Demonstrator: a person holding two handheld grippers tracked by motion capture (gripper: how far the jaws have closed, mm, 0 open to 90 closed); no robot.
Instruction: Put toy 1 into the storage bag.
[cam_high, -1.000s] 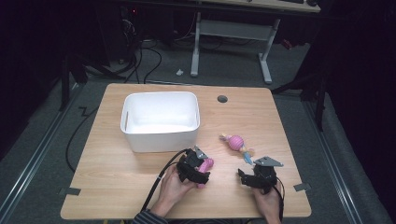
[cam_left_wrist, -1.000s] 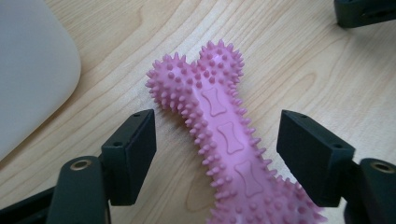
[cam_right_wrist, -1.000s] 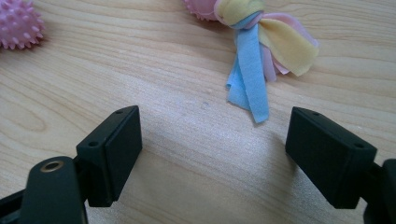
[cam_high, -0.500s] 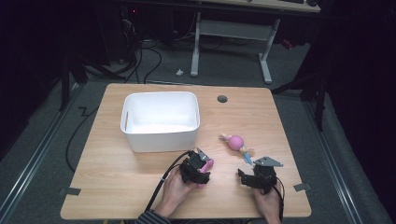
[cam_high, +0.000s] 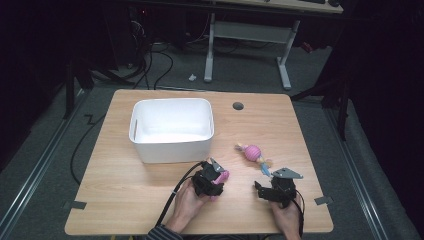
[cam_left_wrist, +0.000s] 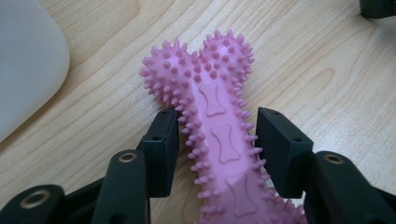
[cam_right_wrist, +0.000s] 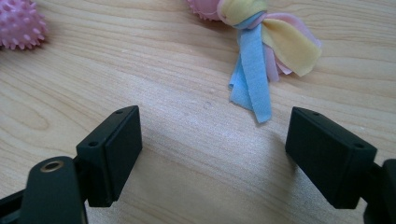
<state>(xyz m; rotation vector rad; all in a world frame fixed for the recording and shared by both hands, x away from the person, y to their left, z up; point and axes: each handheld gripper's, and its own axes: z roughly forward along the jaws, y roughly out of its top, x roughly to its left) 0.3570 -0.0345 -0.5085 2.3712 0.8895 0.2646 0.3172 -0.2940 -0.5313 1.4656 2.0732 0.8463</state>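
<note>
A pink spiky bone toy (cam_left_wrist: 217, 107) lies flat on the wooden table (cam_high: 125, 190). My left gripper (cam_left_wrist: 218, 133) is shut on its shaft, with both jaws pressed against the spikes. From the high view the left gripper (cam_high: 214, 181) sits just in front of the white bin (cam_high: 171, 147), and the bone's pink end (cam_high: 223, 176) pokes out at its tip. My right gripper (cam_right_wrist: 212, 126) stands open over bare wood, nothing between its fingers. Just beyond it lie the blue, yellow and pink ribbon tails (cam_right_wrist: 261, 51) of a pink ball toy (cam_high: 252, 151). In the high view the right gripper (cam_high: 267, 187) is near the front right.
The white bin is empty and stands left of centre. A round cable hole (cam_high: 238, 106) sits in the table toward the back. A cable (cam_high: 172, 200) trails from the left gripper off the front edge. Bare wood lies to the left and right.
Almost nothing has moved. The left gripper stays at the bone toy, and the right gripper holds its place.
</note>
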